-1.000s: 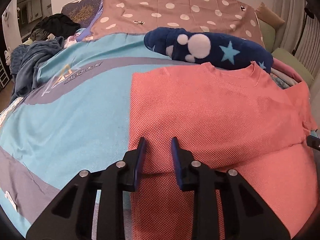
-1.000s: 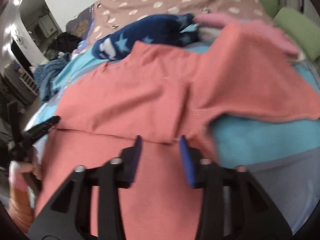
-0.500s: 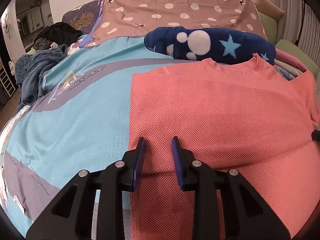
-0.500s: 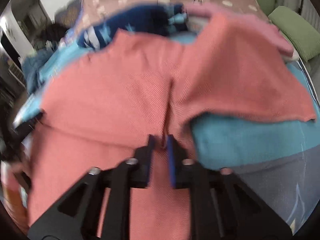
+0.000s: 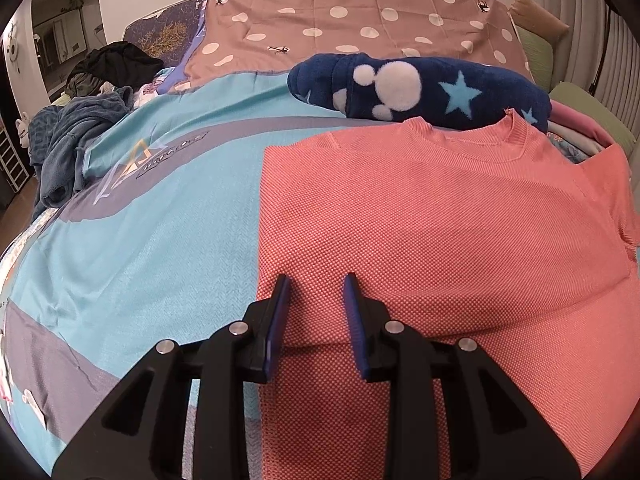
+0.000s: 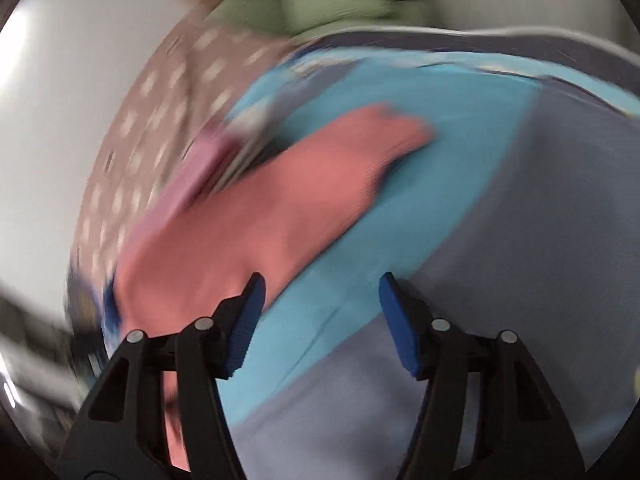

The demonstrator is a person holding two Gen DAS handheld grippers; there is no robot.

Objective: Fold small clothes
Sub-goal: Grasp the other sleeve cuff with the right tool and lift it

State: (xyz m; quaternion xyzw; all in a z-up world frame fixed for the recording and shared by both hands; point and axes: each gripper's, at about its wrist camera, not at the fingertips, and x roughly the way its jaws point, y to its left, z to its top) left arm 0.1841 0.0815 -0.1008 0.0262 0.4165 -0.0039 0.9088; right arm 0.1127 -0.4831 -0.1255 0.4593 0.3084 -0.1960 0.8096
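A coral knit shirt (image 5: pixel 440 220) lies flat on the blue and grey bed cover (image 5: pixel 160 220), neckline at the far end and a fold line across its near part. My left gripper (image 5: pixel 316 280) rests low over the shirt near its left edge. Its jaws stand a little apart and only flat fabric shows between them. The right wrist view is blurred by motion. There my right gripper (image 6: pixel 320 280) is opening wide over the bed cover (image 6: pixel 440 140) with nothing between its fingers. The shirt's sleeve (image 6: pixel 260 208) lies just left of it.
A navy fleece with stars and white dots (image 5: pixel 420 88) lies behind the shirt's collar, with a brown polka-dot cloth (image 5: pixel 340 20) beyond. Dark clothes (image 5: pixel 72 132) are heaped at the far left. Green cushions (image 6: pixel 320 4) and a pink garment (image 5: pixel 580 124) sit at the right.
My right gripper closed on the shirt near the sleeve seam, then let go, opened and swung away to the right while rolling. The left gripper has stayed put.
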